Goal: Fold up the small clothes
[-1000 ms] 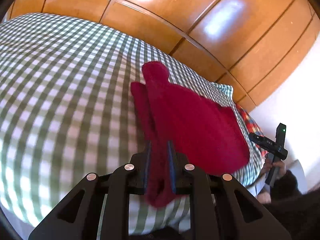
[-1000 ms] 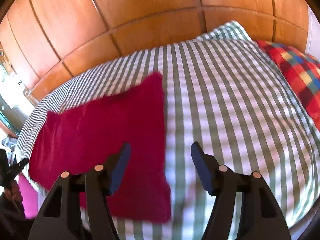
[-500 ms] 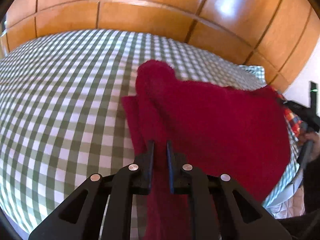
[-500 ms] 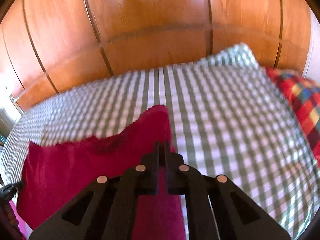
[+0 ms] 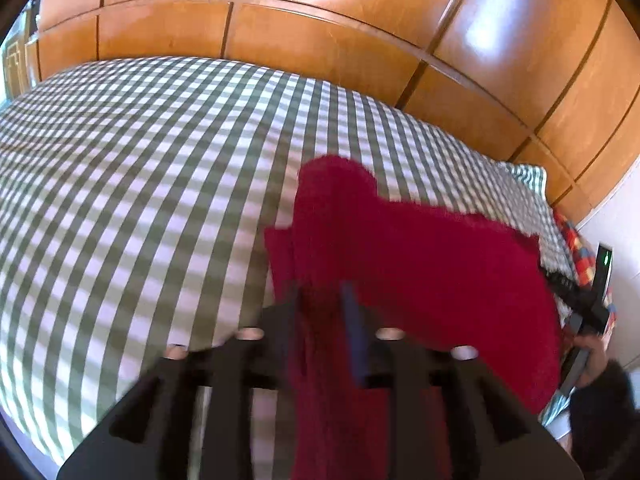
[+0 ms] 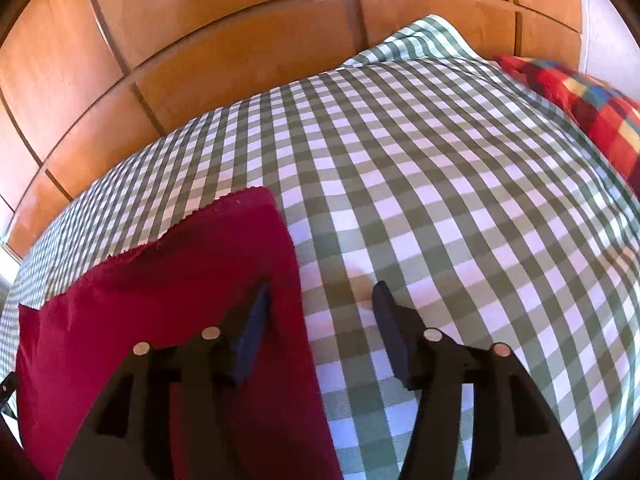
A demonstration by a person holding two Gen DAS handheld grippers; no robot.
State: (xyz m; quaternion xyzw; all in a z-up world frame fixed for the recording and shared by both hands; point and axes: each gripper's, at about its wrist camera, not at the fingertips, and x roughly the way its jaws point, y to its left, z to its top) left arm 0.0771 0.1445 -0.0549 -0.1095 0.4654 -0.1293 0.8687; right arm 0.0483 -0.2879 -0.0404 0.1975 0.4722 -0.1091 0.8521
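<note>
Red cloth (image 5: 420,264) lies on the green-checked bedspread (image 5: 140,200), near the edge closest to me. It's doubled over: a lower layer peeks out along its left side in the left view, and the top layer's far corner humps up instead of lying flat. Right view shows the same cloth (image 6: 180,300) with a clean right edge and a wavy far edge.

Progress, my read: one fold is in, roughly aligned but not smoothed. Left to do: flatten that raised corner, then probably another fold to get it compact. Can't see other clothes waiting, so can't tell how many items remain.

My left gripper (image 5: 320,300) is angled down over the cloth's near-left part. Jaws are opening; cloth still hangs between them, but I see a gap at the pads, so I'd call it released rather than pinched. The frame is motion-blurred, so low confidence.

My right gripper (image 6: 320,300) is pitched down over the cloth's right edge. Jaws are opening, well spread: left finger (image 6: 256,320) over the red fabric, right finger (image 6: 390,324) over bare bedspread, the cloth edge running between them. Nothing is clamped.

Beyond: a plaid pillow (image 6: 580,108) at the right, a wooden panelled wall (image 6: 200,40) behind the bed.
</note>
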